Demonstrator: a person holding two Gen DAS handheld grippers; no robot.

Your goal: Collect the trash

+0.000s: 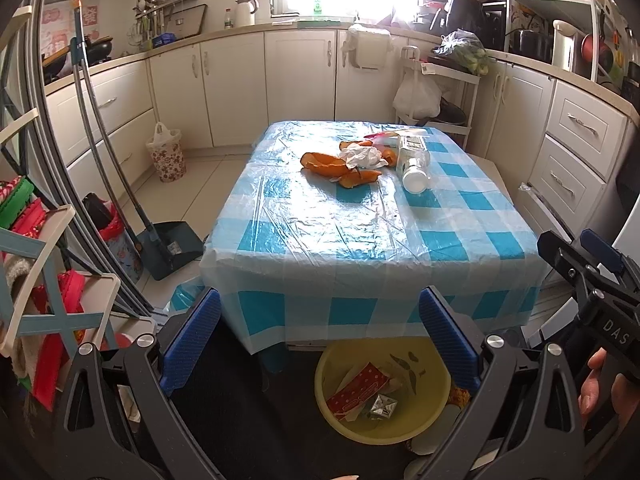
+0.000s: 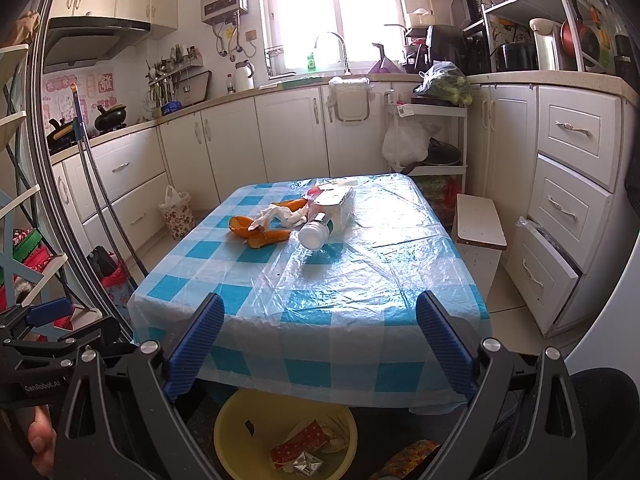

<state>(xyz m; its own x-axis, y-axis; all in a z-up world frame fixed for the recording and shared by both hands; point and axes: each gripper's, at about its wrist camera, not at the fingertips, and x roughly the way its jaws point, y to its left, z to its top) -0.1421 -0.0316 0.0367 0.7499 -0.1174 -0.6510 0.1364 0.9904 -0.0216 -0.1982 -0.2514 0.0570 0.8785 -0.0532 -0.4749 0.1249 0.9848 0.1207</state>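
Observation:
On the blue-checked table [image 1: 360, 240] [image 2: 320, 304] lie orange peels [image 1: 324, 162] [image 2: 240, 224], a crumpled white tissue [image 1: 362, 156] [image 2: 280, 214] and a toppled plastic bottle [image 1: 414, 158] [image 2: 328, 216]. A yellow basin [image 1: 436, 364] [image 2: 228, 428] on the floor under the near table edge holds a red wrapper [image 1: 358, 390] [image 2: 298, 442] and a small crushed carton [image 1: 380, 406] [image 2: 306, 462]. My left gripper [image 1: 320, 340] hangs open above the basin, empty. My right gripper [image 2: 320, 344] is open at the near table edge, empty.
A dustpan [image 1: 172, 246] with its long handle leans at the left. A floral waste bin [image 1: 166, 154] [image 2: 176, 214] stands by the cabinets. A white stool [image 2: 478, 226] sits right of the table. A cart with a white bag [image 1: 418, 96] [image 2: 404, 140] stands behind.

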